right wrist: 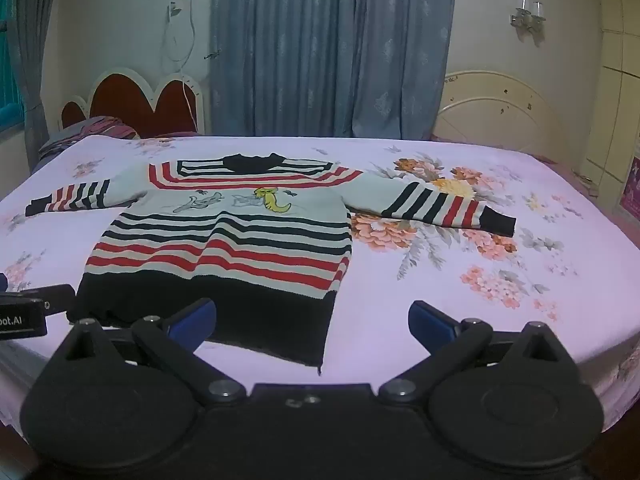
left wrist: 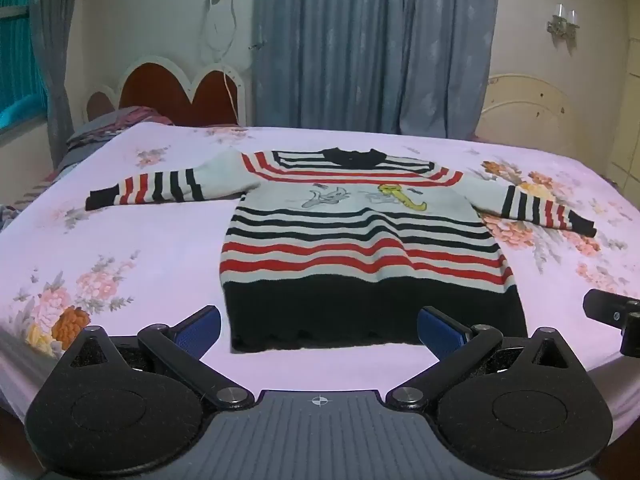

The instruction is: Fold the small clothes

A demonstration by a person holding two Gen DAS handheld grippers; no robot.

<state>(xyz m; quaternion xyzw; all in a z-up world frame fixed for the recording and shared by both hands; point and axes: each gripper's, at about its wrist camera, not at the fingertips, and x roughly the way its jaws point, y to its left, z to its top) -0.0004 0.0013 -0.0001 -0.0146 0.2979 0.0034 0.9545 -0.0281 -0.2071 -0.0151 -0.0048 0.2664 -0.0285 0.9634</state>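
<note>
**Two spread tongs above an unfolded striped sweater**

Two tongs hover side by side over the near edge of the bed [left wrist: 168,264], each tilted downward toward the mattress. No hand or sleeve appears in either view. No container is visible; the only item laid out is the sweater [left wrist: 360,240], which lies flat on the flowered sheet, collar toward the far curtain [left wrist: 372,40], dark hem nearest the cameras, both sleeves stretched outward. Left tongs [left wrist: 319,326]: jaws spread wide, blue pads [left wrist: 198,330] apart, nothing between them; the hem's left part lies just beyond and below the gap, untouched. Right tongs [right wrist: 311,322]: likewise spread wide and empty, positioned over the hem's right corner [right wrist: 320,360], with no contact evident. In the left wrist view the neighbouring tool shows at the right margin; in the right wrist view the left tool shows at the left margin. A scalloped headboard [right wrist: 136,100] stands behind the bed at far left.
</note>
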